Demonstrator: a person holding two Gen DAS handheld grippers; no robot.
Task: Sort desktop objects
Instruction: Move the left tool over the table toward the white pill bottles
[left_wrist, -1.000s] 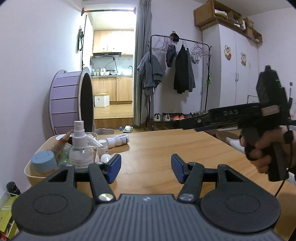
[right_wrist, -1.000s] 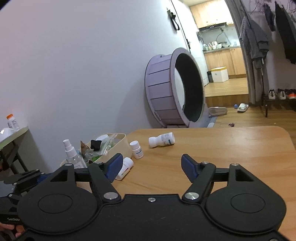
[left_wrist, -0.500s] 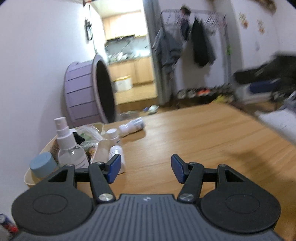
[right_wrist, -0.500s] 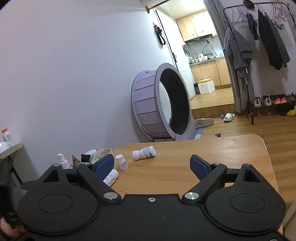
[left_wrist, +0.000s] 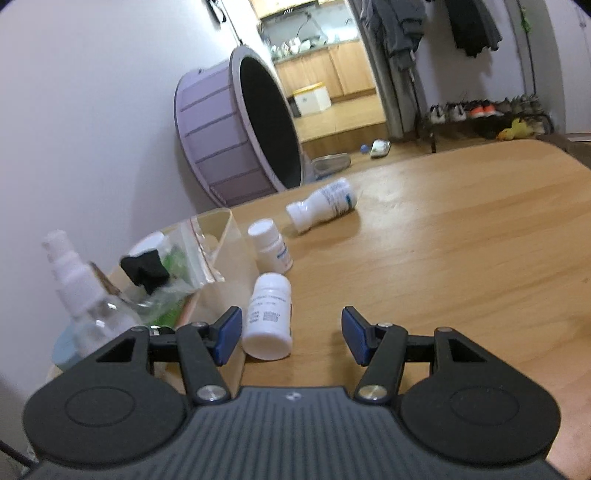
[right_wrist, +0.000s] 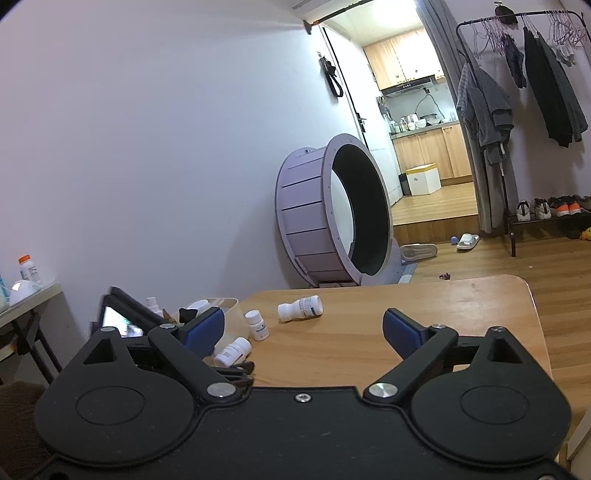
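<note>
On the near bottle (left_wrist: 269, 317), a white plastic cylinder lying on its side with its flat base toward the camera, the label carries lines of small dark print and a square code, too small to read. The upright bottle (left_wrist: 269, 245) behind it is a squat white vial with a ribbed cap and a blue-marked label; the far bottle (left_wrist: 323, 205), a white one with a narrow neck, lies on its side with blue printing that cannot be made out either. All three rest on a smooth, pale wooden table (left_wrist: 461, 251) with a rounded edge. Just left of the near bottle stands a cream plastic bin (left_wrist: 229, 254), holding a clear spray bottle (left_wrist: 79, 295), a crumpled clear bag (left_wrist: 184, 254) and a black clip (left_wrist: 144, 271). The left gripper (left_wrist: 290, 334) is spread with nothing grasped — the near bottle lies just ahead, close to its left blue pad and well clear of the right one. The right gripper (right_wrist: 303, 328) stands wide and empty above the table, further back from the bin; the bottles lie ahead of it — the near one by its left pad. Beyond the table a lilac slatted wheel (right_wrist: 325, 218) stands against the white wall.
</note>
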